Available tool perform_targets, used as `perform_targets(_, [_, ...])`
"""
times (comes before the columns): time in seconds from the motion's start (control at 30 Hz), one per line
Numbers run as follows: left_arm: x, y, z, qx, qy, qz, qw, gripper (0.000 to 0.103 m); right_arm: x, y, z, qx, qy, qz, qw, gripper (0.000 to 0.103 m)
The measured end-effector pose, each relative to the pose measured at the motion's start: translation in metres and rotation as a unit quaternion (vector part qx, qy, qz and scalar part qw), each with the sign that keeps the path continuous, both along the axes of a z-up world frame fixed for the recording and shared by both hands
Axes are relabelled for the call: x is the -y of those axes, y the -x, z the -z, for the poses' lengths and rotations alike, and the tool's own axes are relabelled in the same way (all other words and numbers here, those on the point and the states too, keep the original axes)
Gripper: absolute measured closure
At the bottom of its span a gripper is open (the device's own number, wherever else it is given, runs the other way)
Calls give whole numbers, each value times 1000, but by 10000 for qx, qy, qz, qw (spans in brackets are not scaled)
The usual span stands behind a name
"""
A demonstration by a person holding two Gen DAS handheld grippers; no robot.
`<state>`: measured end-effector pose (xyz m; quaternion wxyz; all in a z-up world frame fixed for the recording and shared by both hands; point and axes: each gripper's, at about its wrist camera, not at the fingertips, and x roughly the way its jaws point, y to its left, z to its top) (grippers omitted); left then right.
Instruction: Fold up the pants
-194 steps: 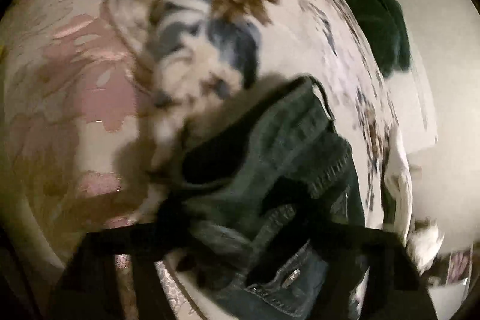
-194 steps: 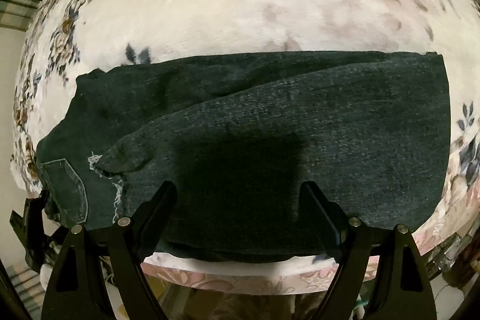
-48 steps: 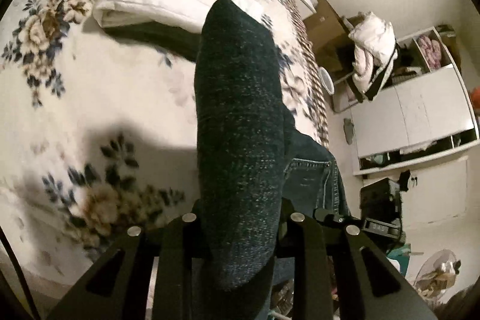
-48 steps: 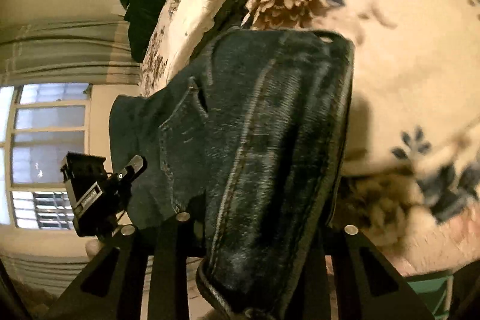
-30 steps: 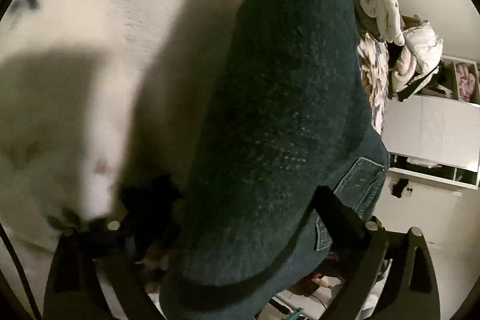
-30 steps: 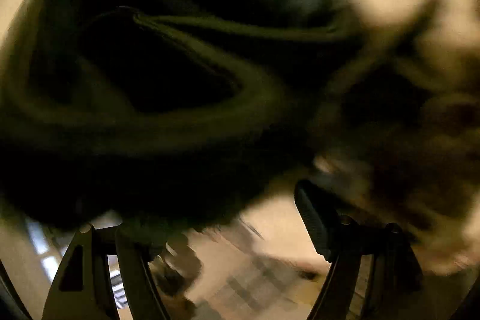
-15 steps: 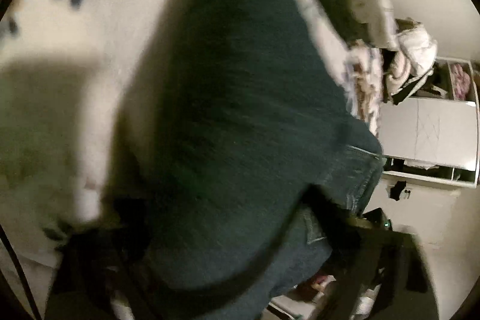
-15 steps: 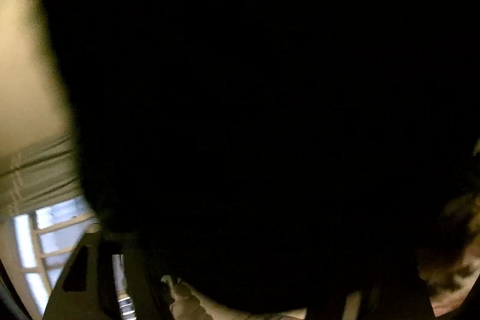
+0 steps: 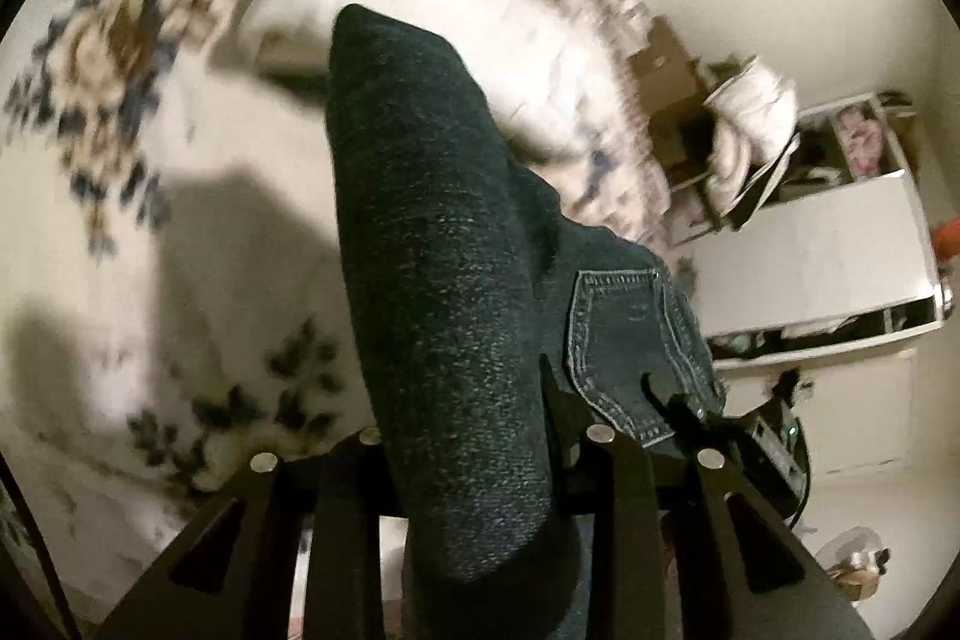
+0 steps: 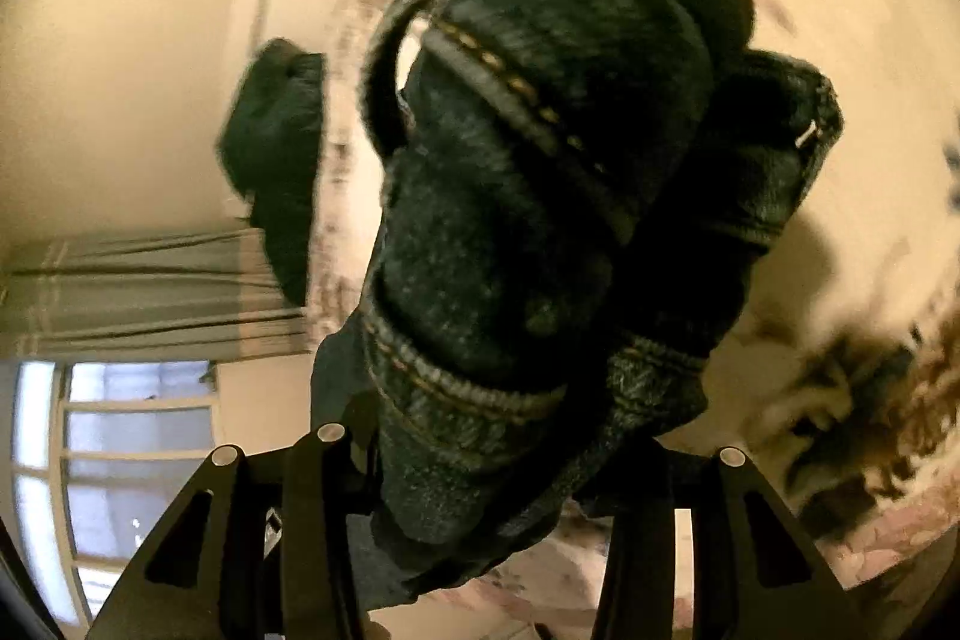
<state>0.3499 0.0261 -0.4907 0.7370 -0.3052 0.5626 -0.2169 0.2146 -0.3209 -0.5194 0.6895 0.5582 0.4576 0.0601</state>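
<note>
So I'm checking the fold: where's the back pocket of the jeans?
In the left wrist view, the back pocket sits right of centre, just beyond the left gripper, beside the gripped fold.

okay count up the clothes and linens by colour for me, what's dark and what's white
Dark: 2, the jeans clamped in both grippers (left, right) and a dark green bundle at the far edge of the bed.
White: 2, a folded white cloth on the bed and a white bundle by the shelves.
Total: 4

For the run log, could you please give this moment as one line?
left gripper: shut on dark denim jeans | right gripper: shut on jeans | jeans lifted above floral blanket
</note>
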Motion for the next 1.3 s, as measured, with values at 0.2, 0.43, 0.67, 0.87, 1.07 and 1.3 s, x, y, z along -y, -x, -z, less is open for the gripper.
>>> perform_targets(0.2, [6, -82, -52, 646, 132, 11, 9978, 78, -8, -74, -60, 674, 43, 70, 9977, 56])
perform_targets(0.43, [-8, -197, -42, 921, -200, 51, 9955, 78, -33, -219, -54, 947, 68, 233, 9952, 56])
perform_targets(0.67, [-30, -258, 28, 437, -637, 208, 9968, 78, -67, -318, 19, 412, 34, 292, 9987, 56])
perform_targets(0.87, [-44, -269, 71, 31, -554, 254, 9981, 73, -98, -344, 32, 289, 281, 158, 9991, 54])
perform_targets(1.07, [-42, -258, 49, -116, -1143, 106, 9933, 50, -105, -366, 18, -182, 371, -438, 9982, 29])
perform_targets(1.3, [-27, -219, 11, 137, -2677, -64, 9634, 13, -116, -388, -52, -808, 3007, -1510, 9382, 9])
